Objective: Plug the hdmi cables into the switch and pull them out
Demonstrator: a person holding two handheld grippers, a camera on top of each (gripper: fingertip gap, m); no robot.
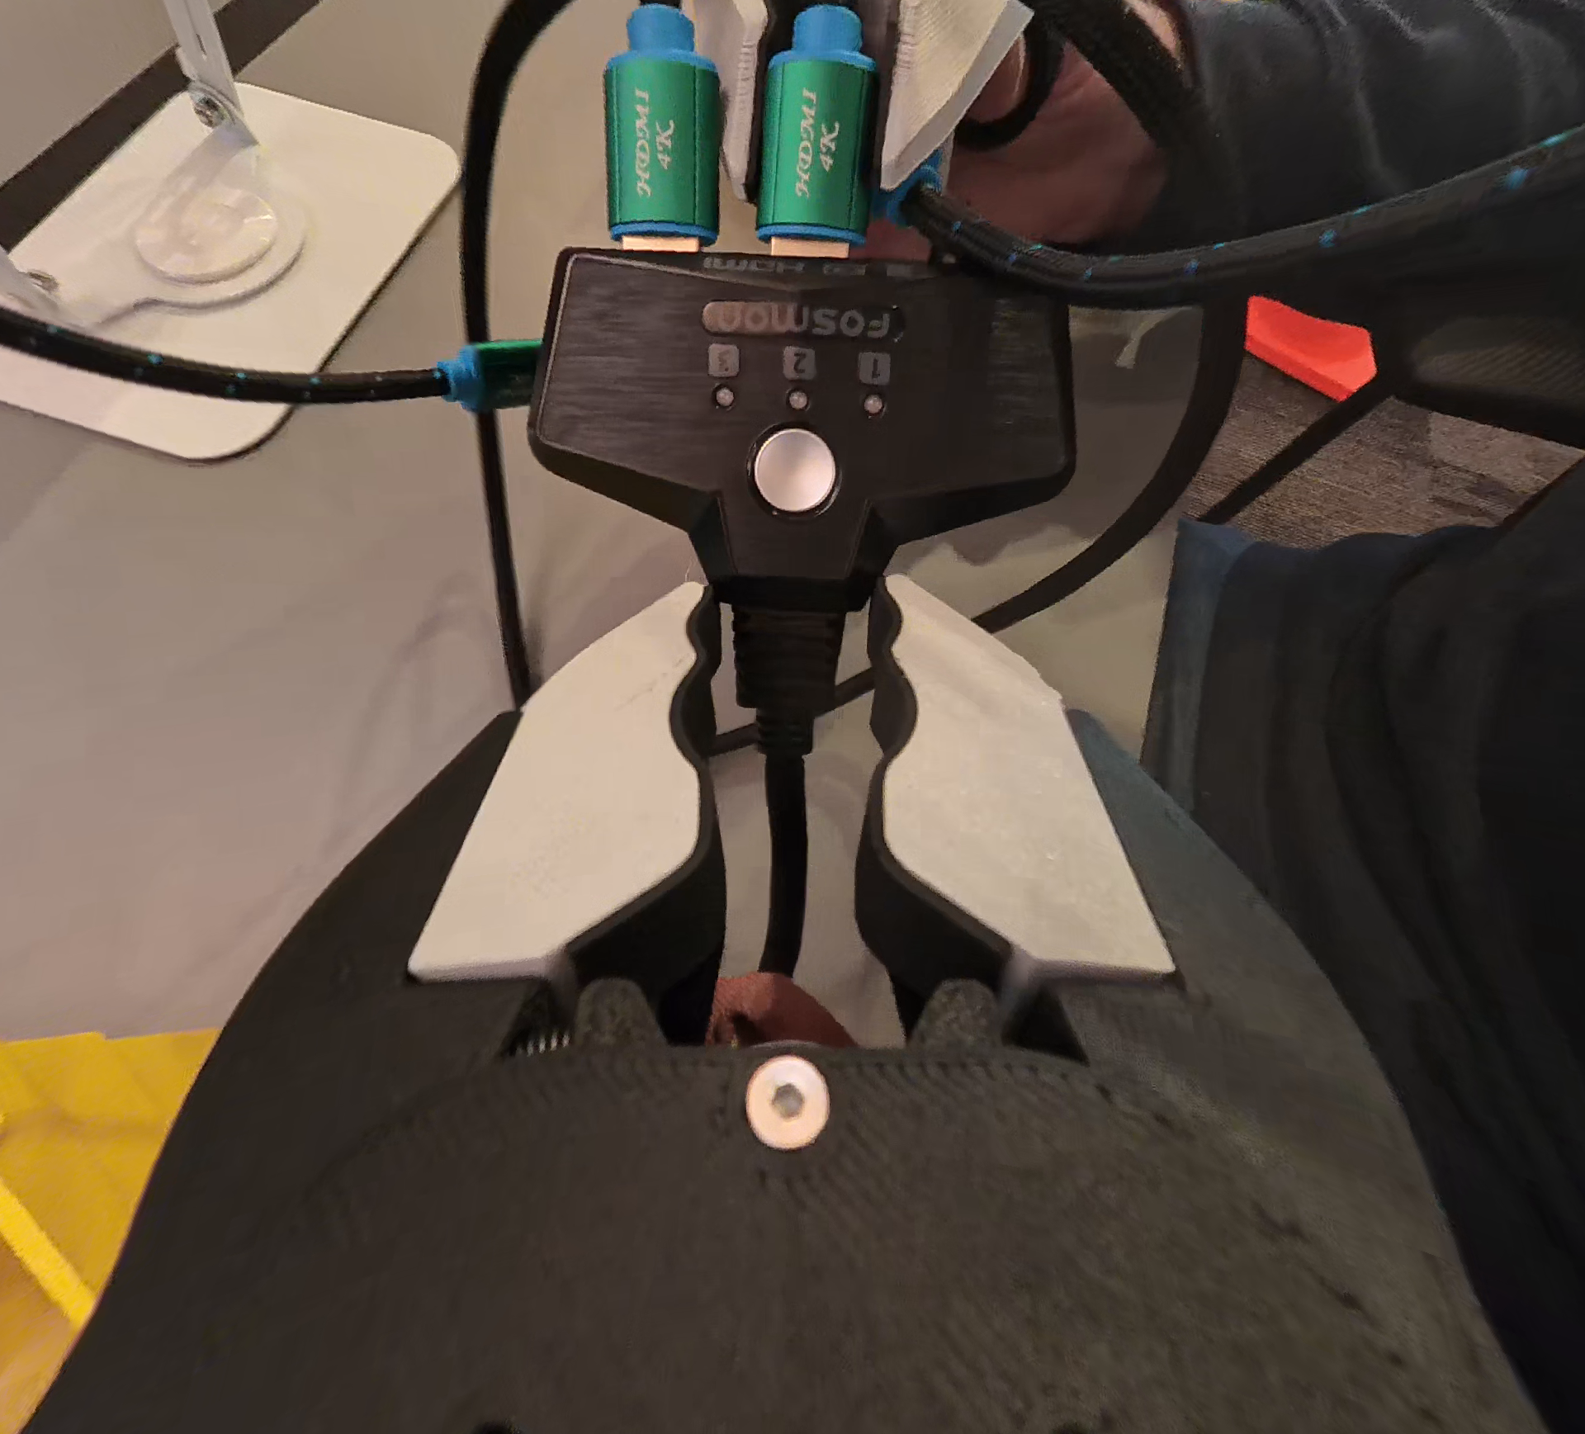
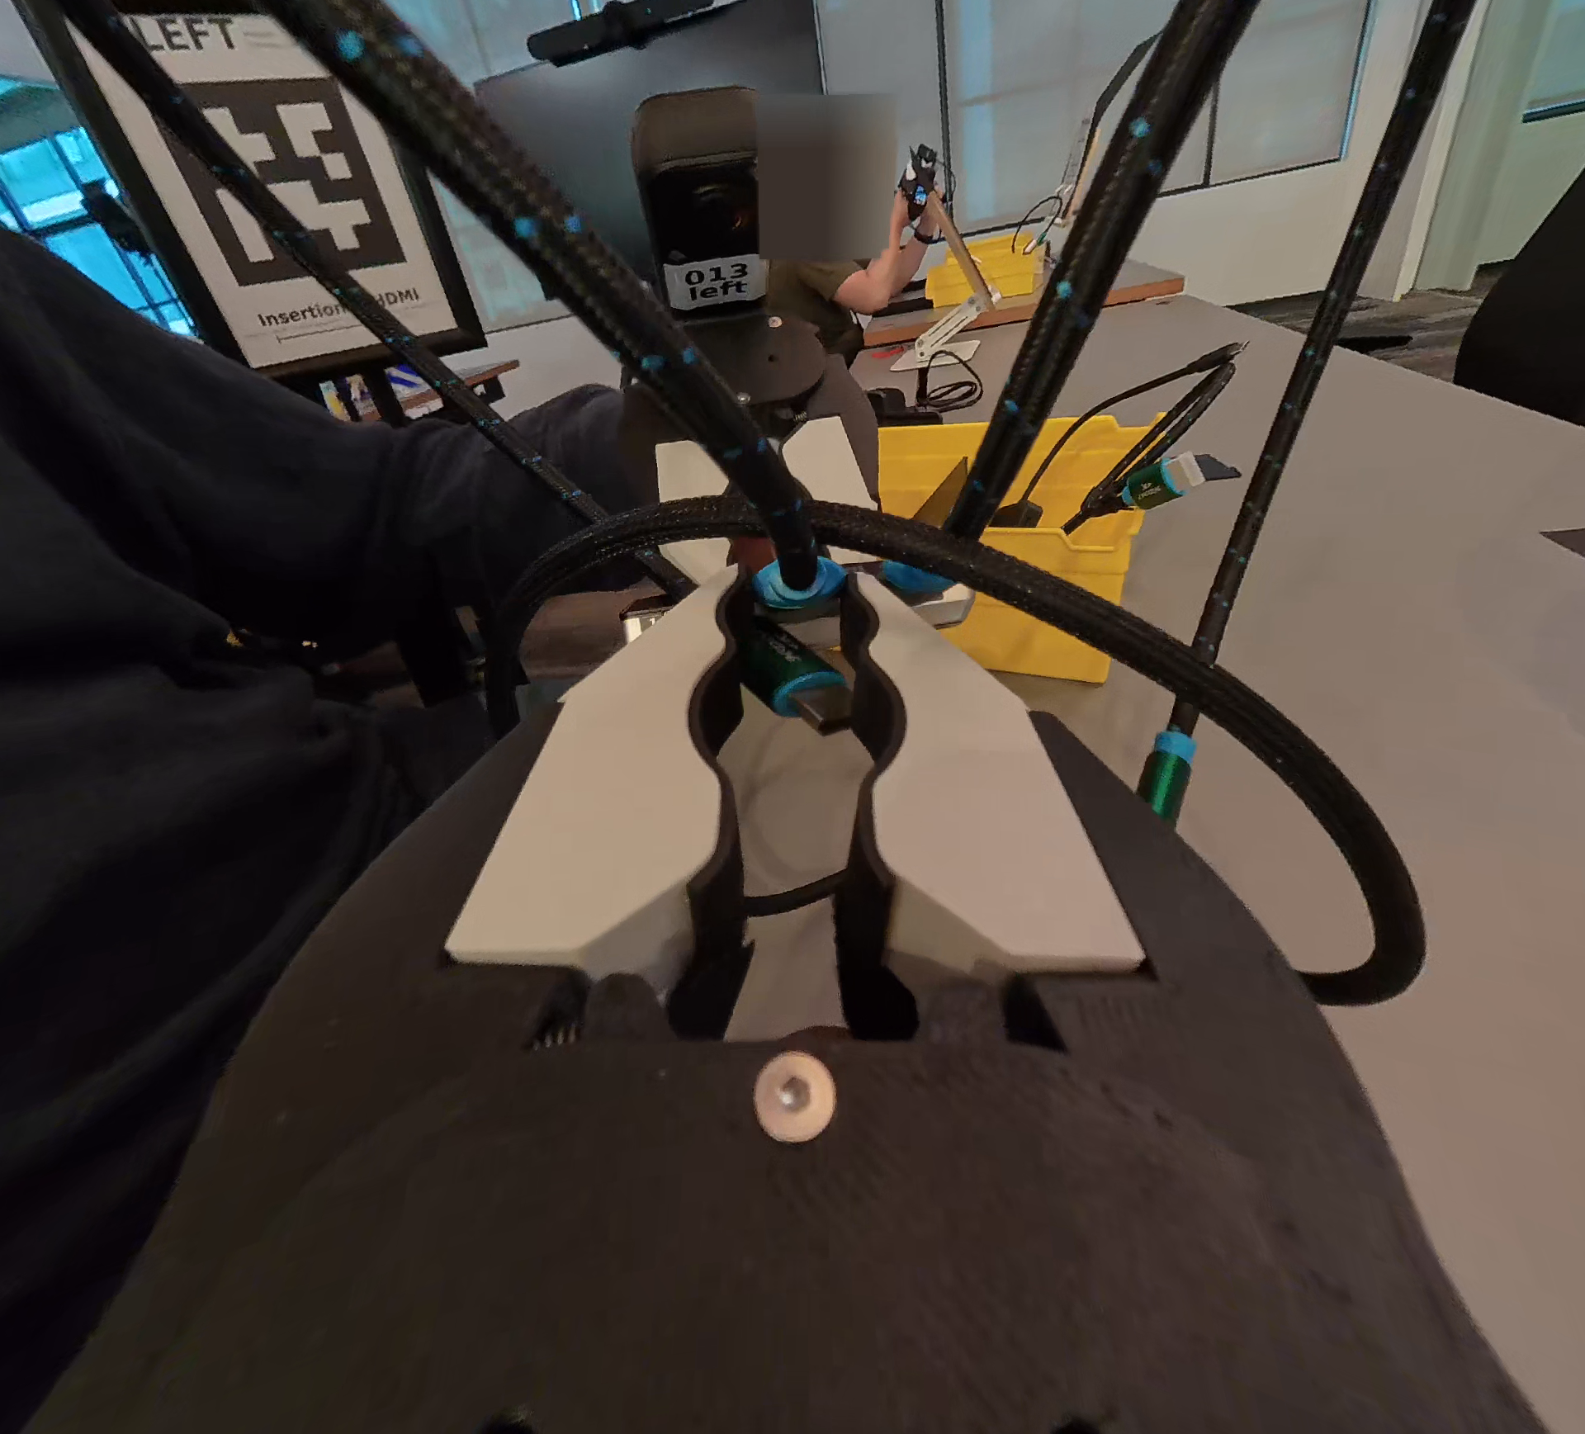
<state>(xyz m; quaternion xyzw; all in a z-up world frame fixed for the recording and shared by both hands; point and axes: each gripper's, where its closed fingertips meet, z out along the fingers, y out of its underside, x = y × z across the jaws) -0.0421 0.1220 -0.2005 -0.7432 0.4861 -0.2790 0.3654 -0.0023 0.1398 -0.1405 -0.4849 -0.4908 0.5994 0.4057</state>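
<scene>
In the left wrist view my left gripper is shut on the neck of the black HDMI switch, held above the grey table. Two green HDMI plugs stand at its far edge with gold tips showing: the left plug and the middle plug. Another green plug sits in the switch's left side. A blue-booted cable meets its right corner. My right gripper is shut on the middle plug's blue boot. Its white fingers flank that plug.
Black braided cables loop around both grippers. A loose green plug lies under my right fingers; another hangs at the right. A yellow bin stands behind. A white lamp base is at the left. A person sits at a far table.
</scene>
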